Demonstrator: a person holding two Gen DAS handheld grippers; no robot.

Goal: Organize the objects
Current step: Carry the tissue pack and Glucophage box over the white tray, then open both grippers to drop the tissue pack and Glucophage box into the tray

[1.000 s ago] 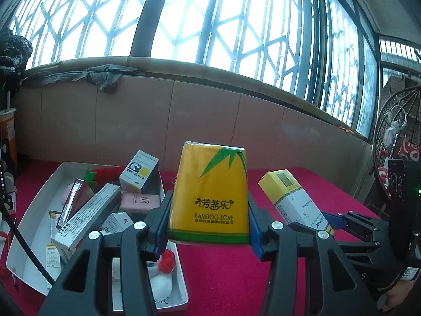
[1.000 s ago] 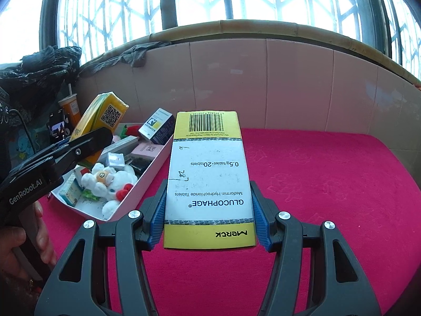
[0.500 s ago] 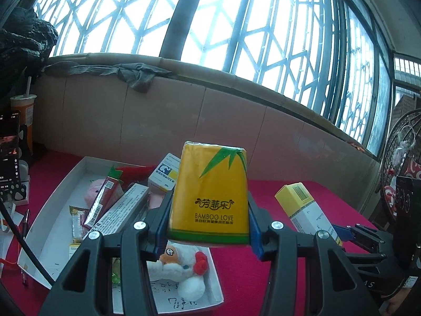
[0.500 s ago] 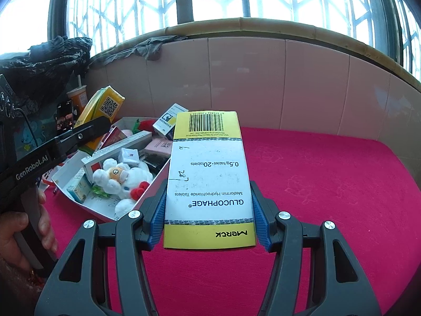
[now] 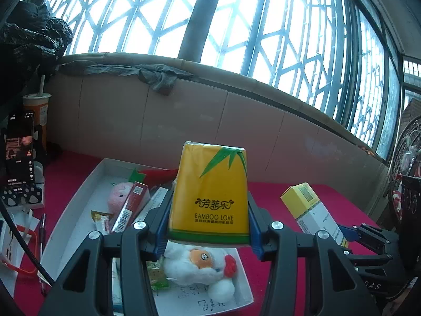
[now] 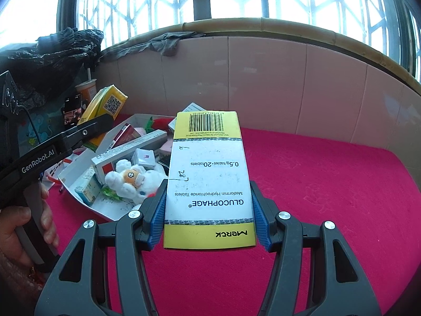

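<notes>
Yellow tissue pack (image 5: 210,194) sits clamped upright in the left gripper (image 5: 209,226) above a white tray (image 5: 86,184), while the right gripper (image 6: 209,221) clamps a Glucophage box (image 6: 208,179) over red cloth (image 6: 329,197).

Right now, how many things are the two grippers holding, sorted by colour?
Yellow and green: 1, the soft yellow tissue pack with green leaves in the left hand-held gripper.
Yellow and white: 1, the yellow and white cardboard medicine box in the right hand-held gripper.
Total: 2.
</notes>
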